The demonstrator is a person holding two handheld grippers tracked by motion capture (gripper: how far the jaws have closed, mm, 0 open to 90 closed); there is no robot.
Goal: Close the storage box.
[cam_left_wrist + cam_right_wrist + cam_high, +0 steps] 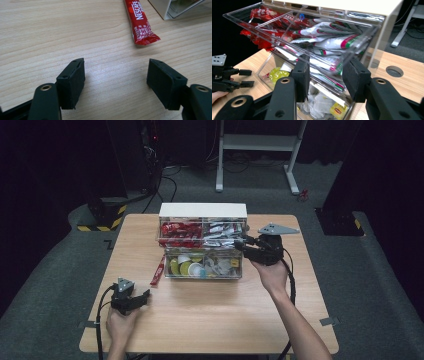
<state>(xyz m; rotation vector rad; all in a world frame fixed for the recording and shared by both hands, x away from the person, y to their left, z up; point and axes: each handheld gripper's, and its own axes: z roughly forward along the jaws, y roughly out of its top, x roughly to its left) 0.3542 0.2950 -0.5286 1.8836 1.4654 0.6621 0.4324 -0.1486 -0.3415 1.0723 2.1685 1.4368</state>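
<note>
Right tool (325, 75) half-open at upper drawer (352, 45) front, probably to move it; left tool (116, 82) wide open, empty, facing red sachet (140, 22) on worktop (50, 37).

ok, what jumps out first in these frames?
The clear plastic two-drawer organizer at mid-table, both drawers pulled out: red and white sachets above, pods and tea bags below. The right gripper is at the upper drawer's front, fingers apart. A lone red Nescafe stick sachet lies on the wood ahead of the open left gripper.
</note>
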